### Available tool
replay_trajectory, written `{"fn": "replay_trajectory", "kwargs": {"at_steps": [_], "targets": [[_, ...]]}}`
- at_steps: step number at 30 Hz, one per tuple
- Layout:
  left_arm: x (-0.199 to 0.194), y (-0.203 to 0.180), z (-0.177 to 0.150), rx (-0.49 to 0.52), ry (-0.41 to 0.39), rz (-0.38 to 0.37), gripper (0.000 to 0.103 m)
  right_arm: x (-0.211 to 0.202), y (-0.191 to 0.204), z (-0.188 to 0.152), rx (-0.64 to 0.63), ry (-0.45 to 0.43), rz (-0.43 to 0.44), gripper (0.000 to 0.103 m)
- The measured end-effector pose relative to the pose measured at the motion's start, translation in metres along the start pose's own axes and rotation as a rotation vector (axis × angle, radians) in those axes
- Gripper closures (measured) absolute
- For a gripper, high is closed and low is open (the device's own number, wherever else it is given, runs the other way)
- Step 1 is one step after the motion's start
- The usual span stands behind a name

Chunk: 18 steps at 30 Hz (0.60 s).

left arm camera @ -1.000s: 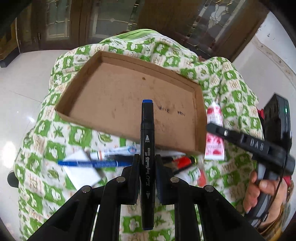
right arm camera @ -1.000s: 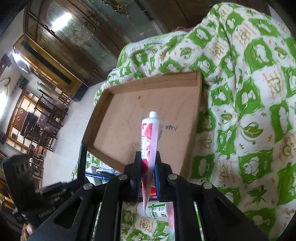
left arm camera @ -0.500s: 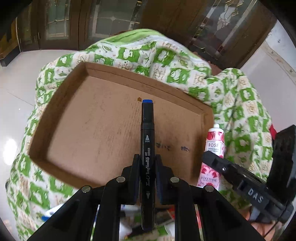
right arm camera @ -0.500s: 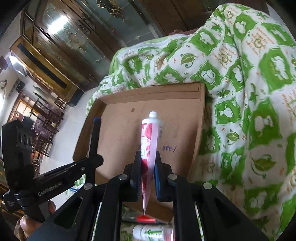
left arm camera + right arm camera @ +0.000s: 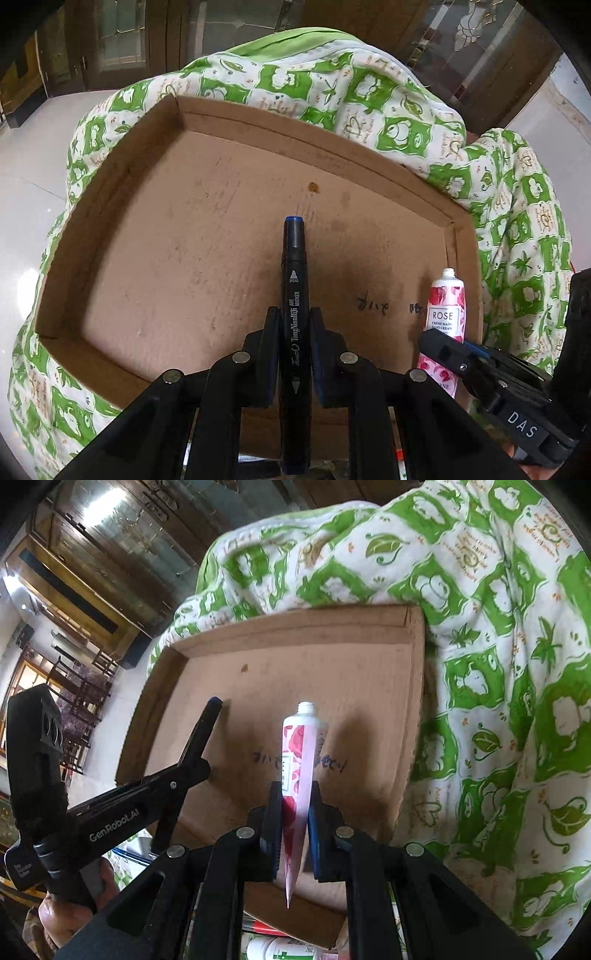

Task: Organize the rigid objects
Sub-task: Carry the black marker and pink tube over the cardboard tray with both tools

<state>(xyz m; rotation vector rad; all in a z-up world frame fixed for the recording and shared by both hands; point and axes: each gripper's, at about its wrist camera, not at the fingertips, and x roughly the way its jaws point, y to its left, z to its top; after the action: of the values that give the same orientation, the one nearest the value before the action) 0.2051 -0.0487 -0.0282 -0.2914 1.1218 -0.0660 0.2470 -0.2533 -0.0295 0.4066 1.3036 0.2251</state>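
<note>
Your left hand-held gripper [image 5: 294,354] is pinching a black art marker [image 5: 294,295] around its middle; the marker has a blue cap end pointing forward and white lettering down its barrel. It hangs over the cardboard tray [image 5: 122,177], roughly above the middle of the tray floor. Your right hand-held gripper [image 5: 294,834] is pinching a white hand cream tube [image 5: 300,760] printed with pink roses (the nozzle is bare, no cap on it), held above the tray floor near its right wall. The tray is shallow, brown and stained, with some scrawled writing on its floor, and it lies on a green-and-white patterned cloth [image 5: 498,664]. The tray's near edge is hidden behind both grippers. Below that edge a few small things show only in slivers, too cut off to name.
</note>
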Motion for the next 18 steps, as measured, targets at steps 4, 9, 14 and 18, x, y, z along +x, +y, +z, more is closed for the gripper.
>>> {"fn": "replay_trajectory", "kwargs": {"at_steps": [4,9,14,18], "targets": [[0.001,0.003,-0.001,-0.017,-0.005,-0.009,0.084,0.006,0.001,0.001,-0.001,-0.006,-0.027,0.091],[-0.009,0.017,-0.008,-0.060,-0.045,-0.051,0.036,-0.002,0.002,0.001,-0.010,-0.064,-0.038,0.061],[-0.026,0.023,-0.016,-0.063,-0.052,-0.058,0.036,-0.013,0.010,-0.003,-0.060,-0.122,-0.055,0.046],[-0.057,0.021,-0.033,-0.042,-0.090,-0.069,0.030,-0.023,0.011,-0.010,-0.077,-0.150,-0.048,0.040]]}}
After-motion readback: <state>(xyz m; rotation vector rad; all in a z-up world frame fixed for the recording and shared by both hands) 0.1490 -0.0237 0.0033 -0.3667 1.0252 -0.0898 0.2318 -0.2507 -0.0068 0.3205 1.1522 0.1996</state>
